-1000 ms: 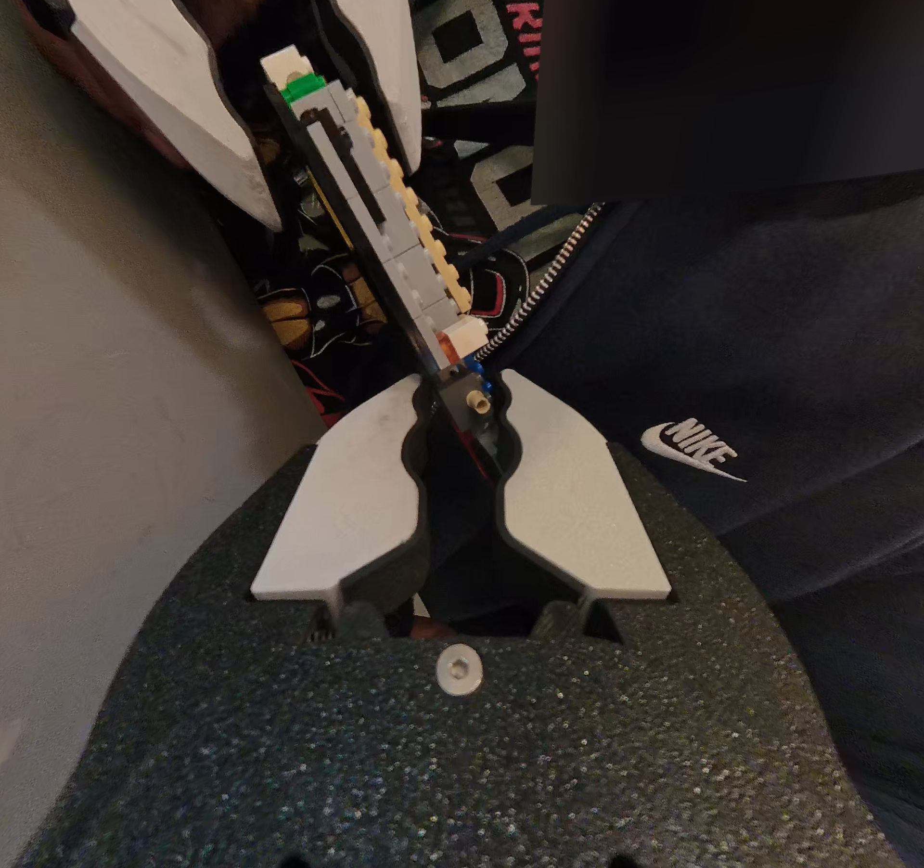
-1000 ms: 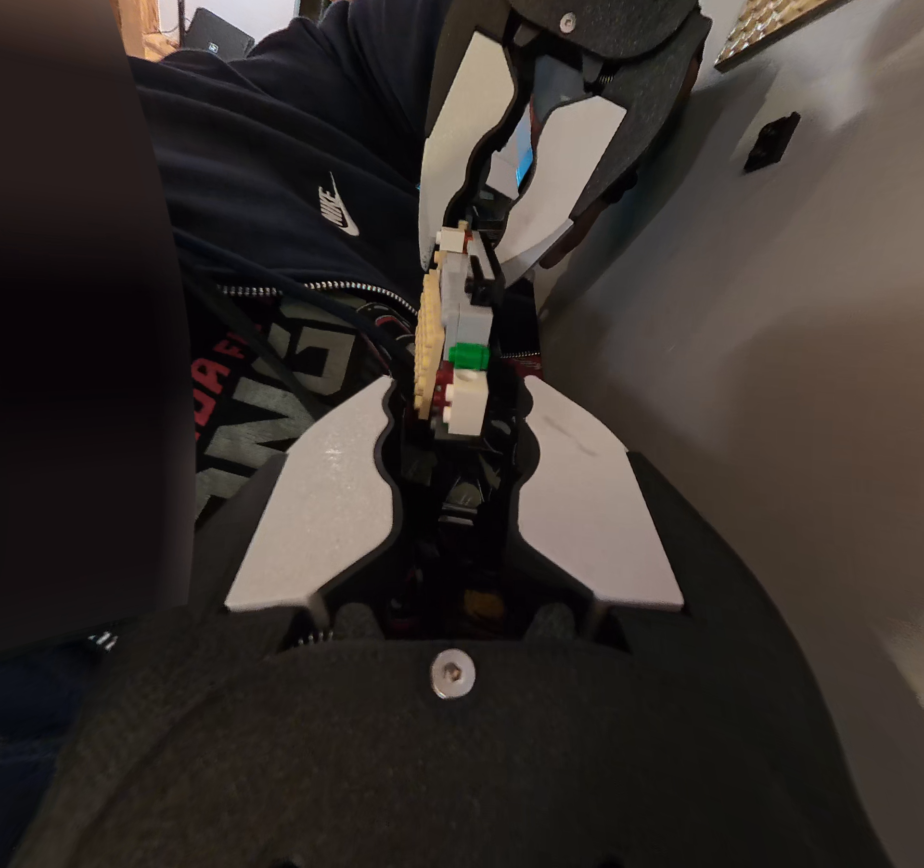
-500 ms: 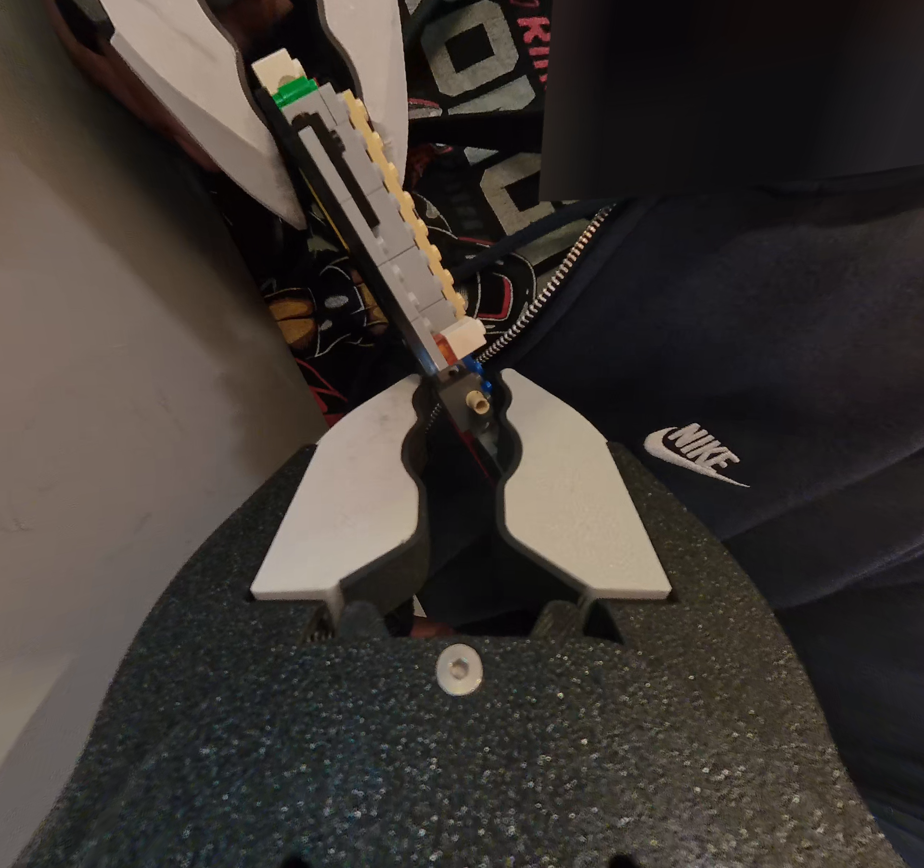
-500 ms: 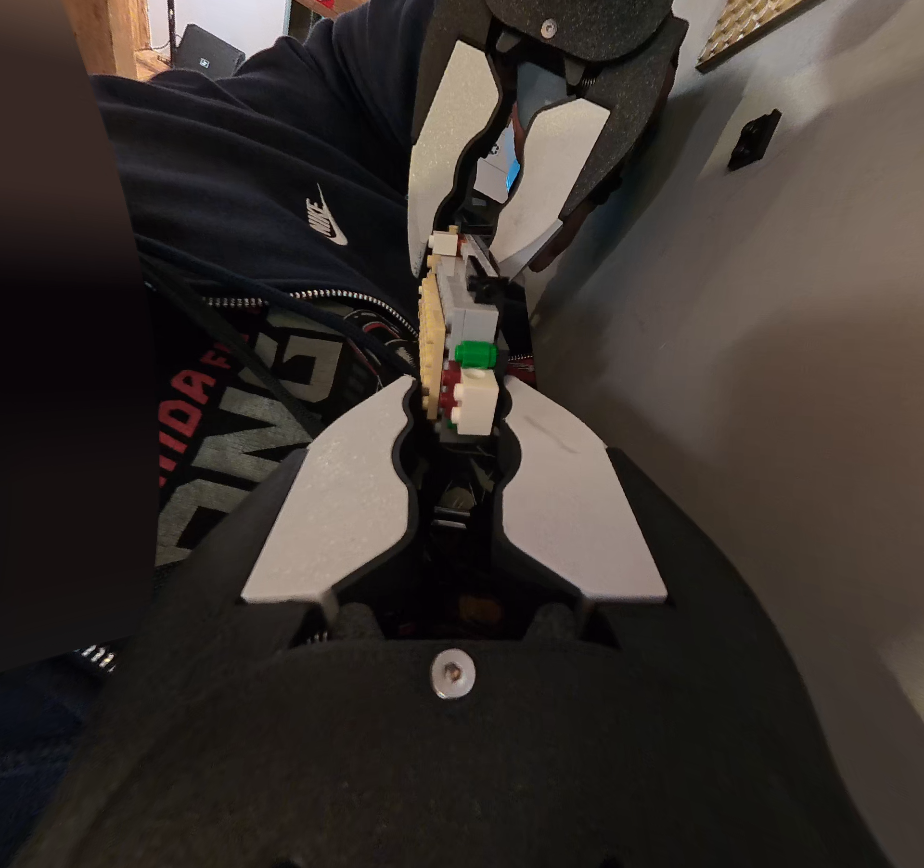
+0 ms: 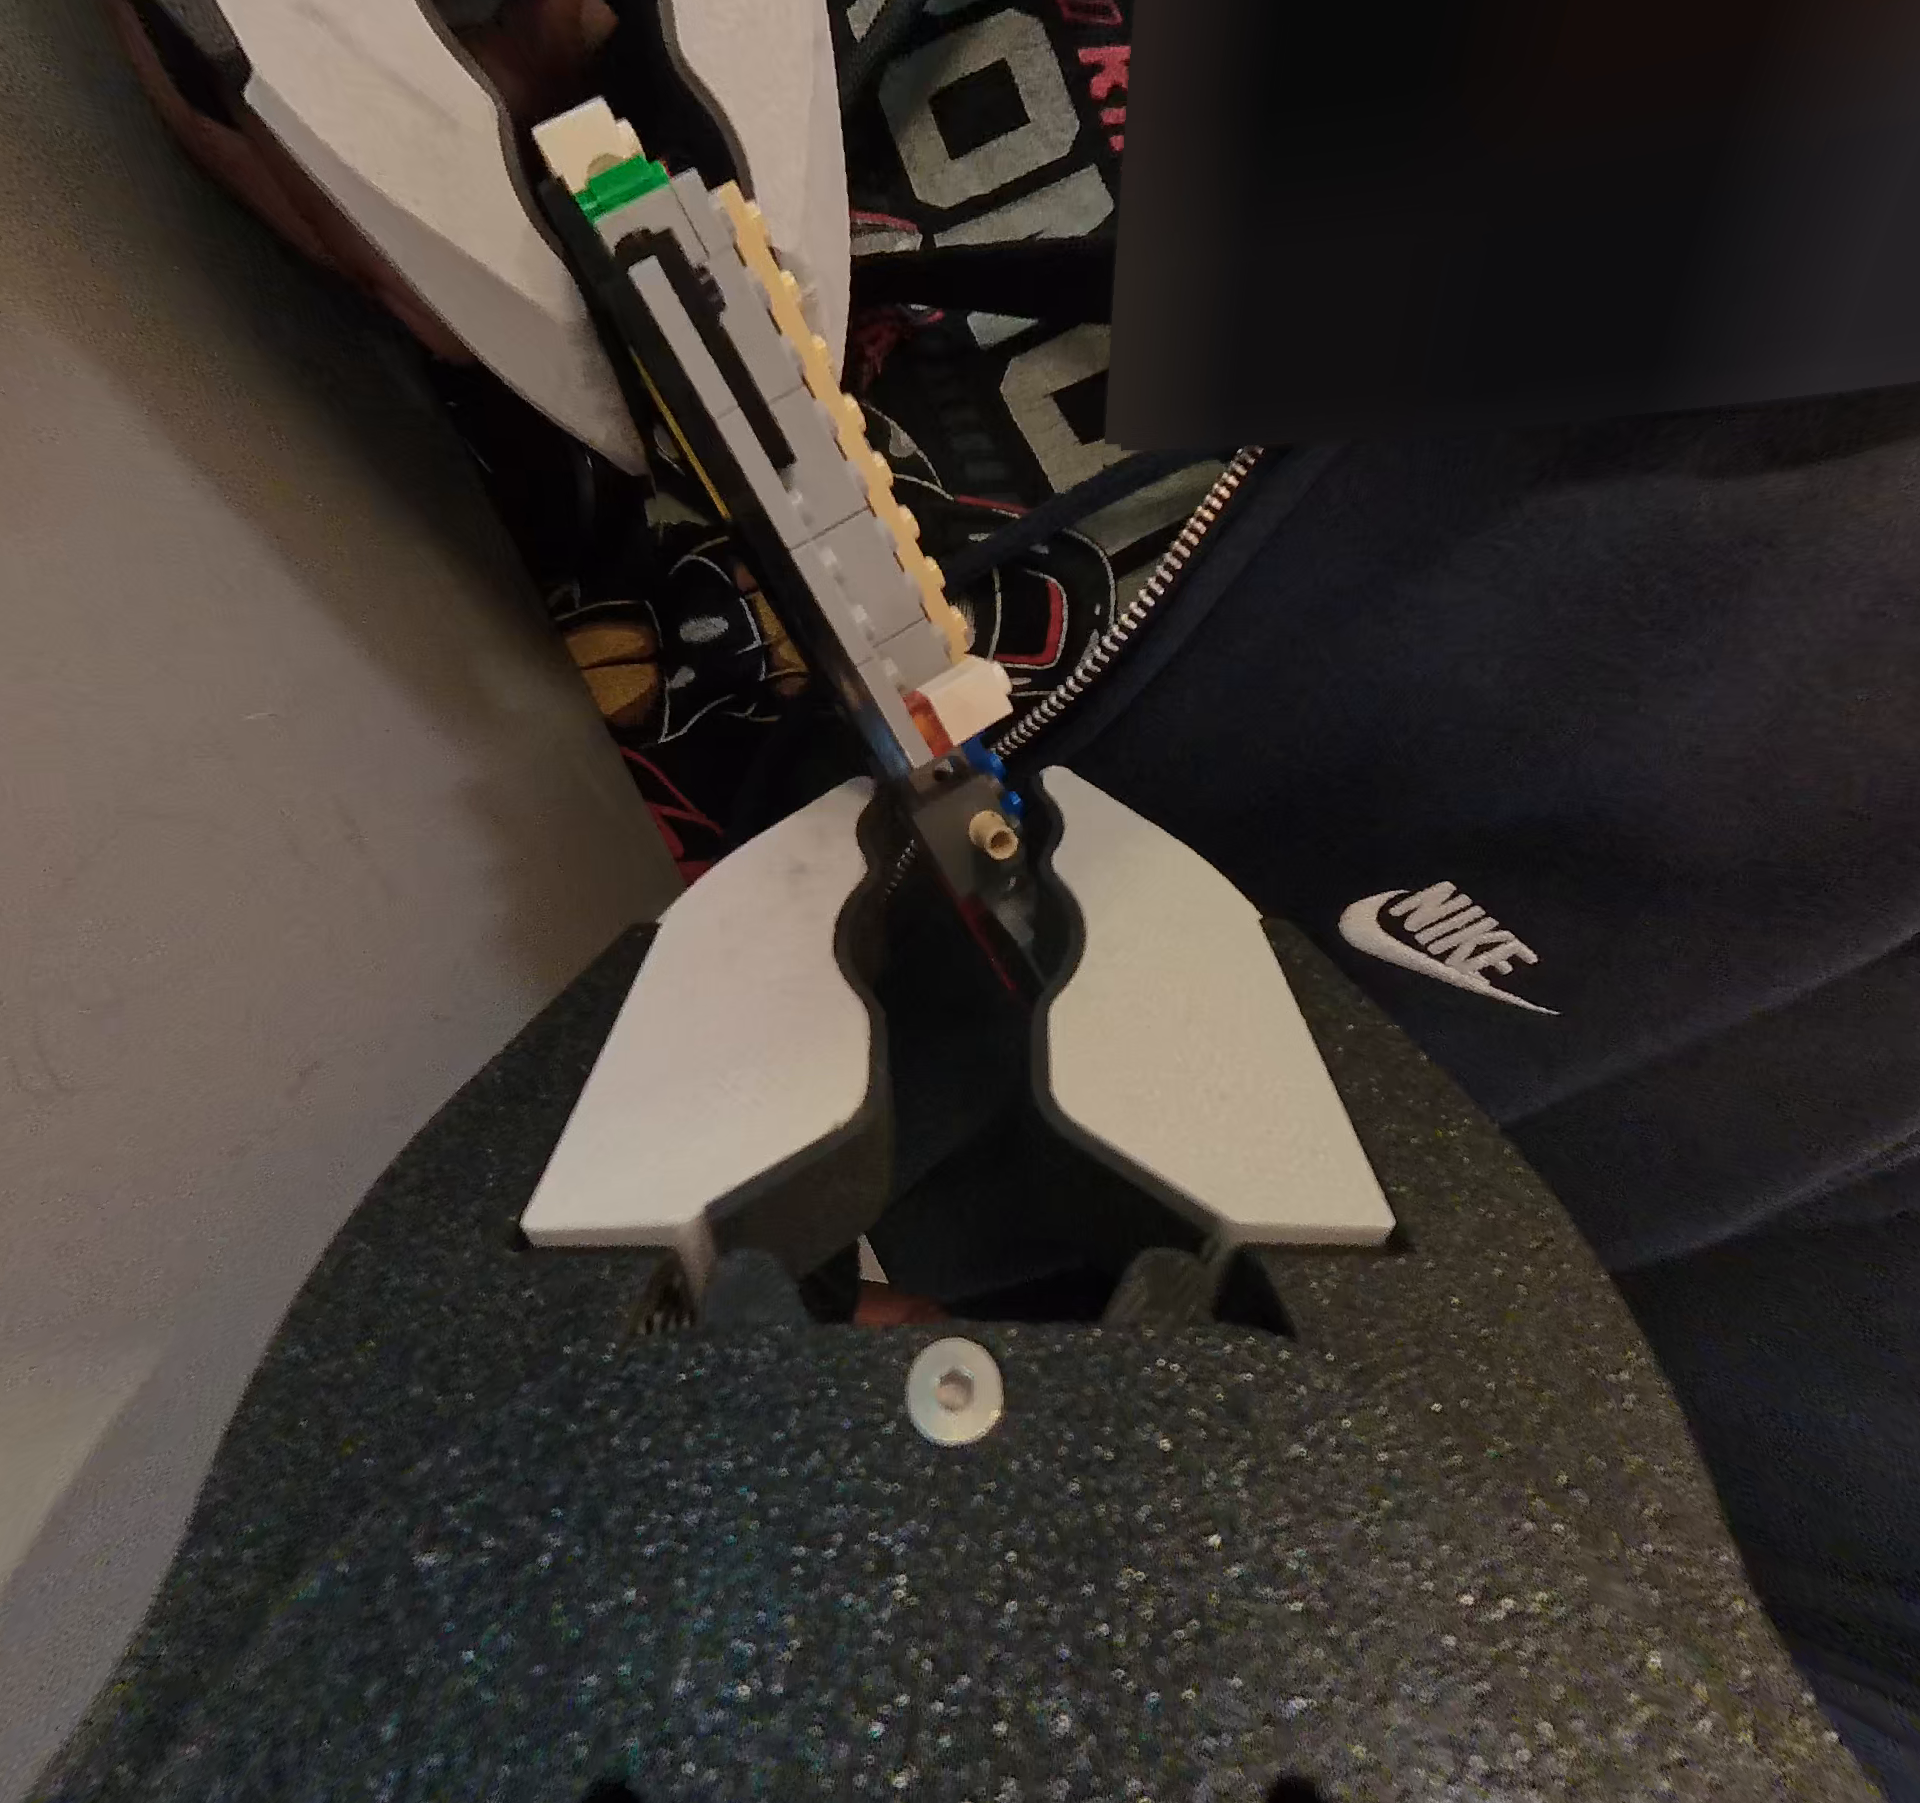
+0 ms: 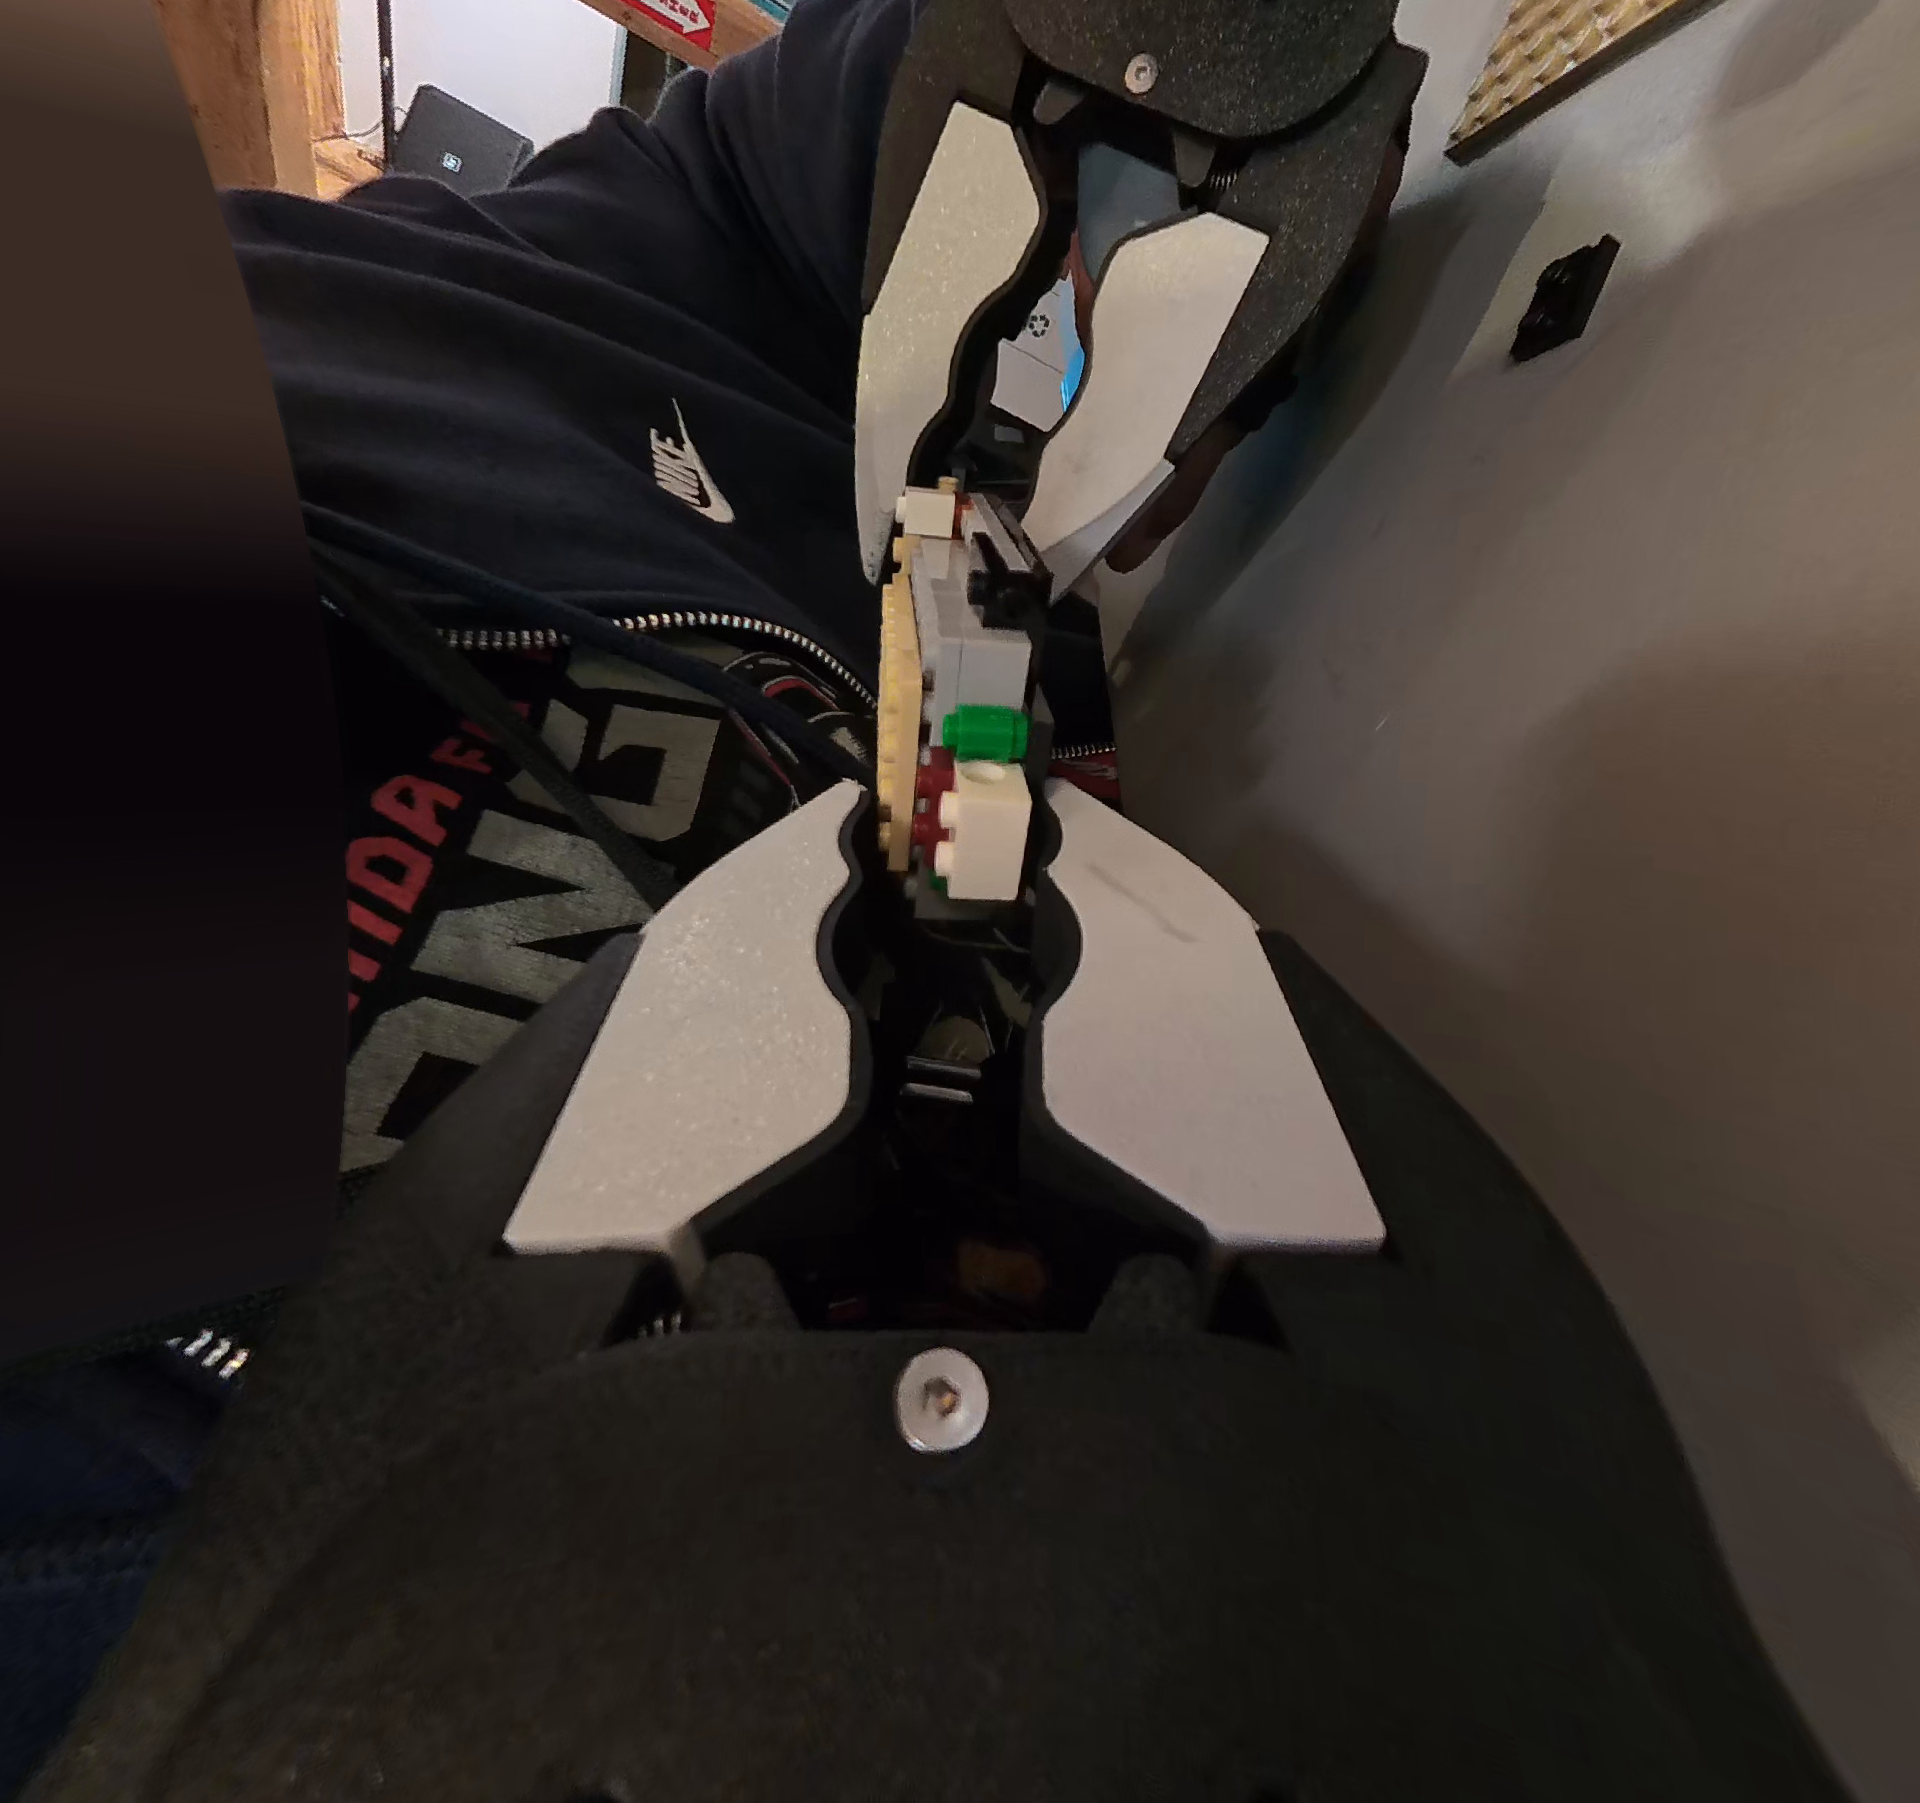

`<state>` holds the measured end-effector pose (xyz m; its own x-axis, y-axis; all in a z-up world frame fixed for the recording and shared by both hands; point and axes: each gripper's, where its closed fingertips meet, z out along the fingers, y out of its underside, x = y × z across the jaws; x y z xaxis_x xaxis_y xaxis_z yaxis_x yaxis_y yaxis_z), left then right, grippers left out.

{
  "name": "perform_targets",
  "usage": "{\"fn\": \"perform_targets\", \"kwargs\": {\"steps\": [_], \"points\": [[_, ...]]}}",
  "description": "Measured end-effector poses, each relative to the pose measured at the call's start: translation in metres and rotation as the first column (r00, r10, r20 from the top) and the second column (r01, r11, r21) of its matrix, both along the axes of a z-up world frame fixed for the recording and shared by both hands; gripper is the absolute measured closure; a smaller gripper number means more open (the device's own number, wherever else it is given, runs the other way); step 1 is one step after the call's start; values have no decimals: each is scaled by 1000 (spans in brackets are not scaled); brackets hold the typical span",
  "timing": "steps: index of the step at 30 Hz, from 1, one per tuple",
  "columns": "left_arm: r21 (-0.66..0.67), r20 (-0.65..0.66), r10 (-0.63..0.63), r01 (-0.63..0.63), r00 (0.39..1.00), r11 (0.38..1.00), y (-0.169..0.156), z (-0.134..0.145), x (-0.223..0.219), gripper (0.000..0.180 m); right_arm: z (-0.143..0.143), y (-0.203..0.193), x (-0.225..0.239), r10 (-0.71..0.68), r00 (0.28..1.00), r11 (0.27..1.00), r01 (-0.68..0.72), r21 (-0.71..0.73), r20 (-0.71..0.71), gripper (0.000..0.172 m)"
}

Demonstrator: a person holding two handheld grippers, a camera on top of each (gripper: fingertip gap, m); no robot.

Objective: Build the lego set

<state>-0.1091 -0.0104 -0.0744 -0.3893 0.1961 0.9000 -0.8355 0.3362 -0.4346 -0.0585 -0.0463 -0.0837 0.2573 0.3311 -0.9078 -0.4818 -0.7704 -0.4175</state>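
Closing in since the earlier frame, the right hand-held gripper (image 6: 951, 854) clamped the white-and-green end of the long grey, tan and black toy-brick assembly (image 5: 800, 465), while the left hand-held gripper (image 5: 961, 823) pinched its opposite black end; held aloft between both, likely to steady it, beside the grey desk (image 6: 1558, 714)

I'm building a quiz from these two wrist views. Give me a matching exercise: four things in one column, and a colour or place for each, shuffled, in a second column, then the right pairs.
Things:
1. round brick on the brick model
2. studded edge strip of the model
3. studded baseplate
4. small black piece

Colour or place:
A. tan, running along the model's length
B. green
C. lying apart on the grey surface, nearer than the baseplate
D. far top right corner of the right wrist view

Pairs: 1-B, 2-A, 3-D, 4-C
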Motion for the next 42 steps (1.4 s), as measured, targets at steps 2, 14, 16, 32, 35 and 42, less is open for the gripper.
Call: {"fn": "perform_targets", "kwargs": {"steps": [2,14,16,32,35,42], "points": [[-2,-1,8,-8,1000,1000,0,0,1,157,1,1,2,-10,1000,1000,10,1,-11,145],[65,6,87,-87,996,994,-5,-8,10,149,-1,5,12,-45,999,999,45,-6,-13,146],[72,12,109,-110,994,991,-5,-10,13,155,0,6,14,-51,999,999,51,-2,-12,146],[60,-11,276,-274,961,960,3,-8,35,160,2,28,44,-151,987,988,151,11,47,138],[54,-7,296,-295,955,954,4,-7,37,160,2,31,47,-160,985,987,159,11,67,136],[31,-27,346,-346,938,938,6,-1,44,160,4,37,56,-197,978,980,197,6,65,127]]}}
